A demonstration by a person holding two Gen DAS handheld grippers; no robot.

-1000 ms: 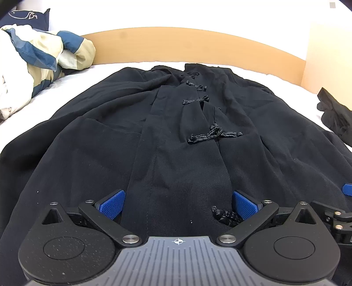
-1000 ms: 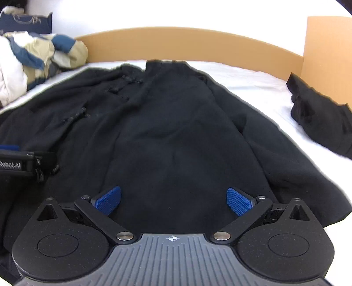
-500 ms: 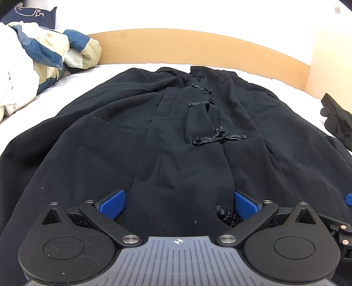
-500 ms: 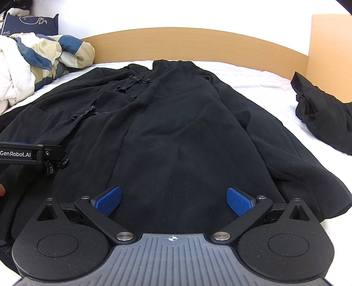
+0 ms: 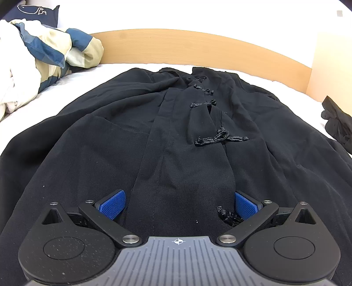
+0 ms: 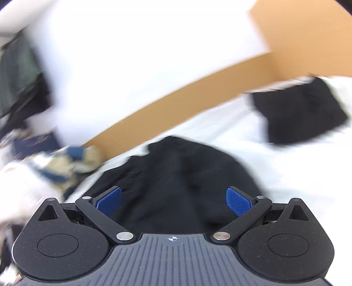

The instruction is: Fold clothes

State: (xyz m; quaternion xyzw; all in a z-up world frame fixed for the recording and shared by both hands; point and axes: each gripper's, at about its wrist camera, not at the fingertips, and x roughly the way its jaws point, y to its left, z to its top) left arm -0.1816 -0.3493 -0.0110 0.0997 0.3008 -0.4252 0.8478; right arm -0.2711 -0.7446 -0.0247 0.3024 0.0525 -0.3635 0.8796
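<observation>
A long black robe [image 5: 180, 136] with knotted frog fastenings [image 5: 215, 137] down its front lies spread flat on the white bed. My left gripper [image 5: 179, 203] is low over the robe's near hem, open, with the front panel's cloth lying between its blue pads [image 5: 112, 204]. The right wrist view is blurred and tilted. In it my right gripper [image 6: 173, 201] stands open over the black robe [image 6: 176, 176], with nothing pinched between its pads [image 6: 238, 201].
A rumpled blue, cream and white duvet [image 5: 44, 57] is piled at the far left by a navy pillow [image 5: 37, 11]. A second black garment [image 5: 336, 123] lies at the right bed edge, also visible in the right view [image 6: 301, 110]. A wooden headboard [image 5: 198, 48] closes the far side.
The right gripper has swung fast, rising and tilting, so its view is now blurred and slanted toward the headboard. The left gripper has crept slightly forward over the hem.
</observation>
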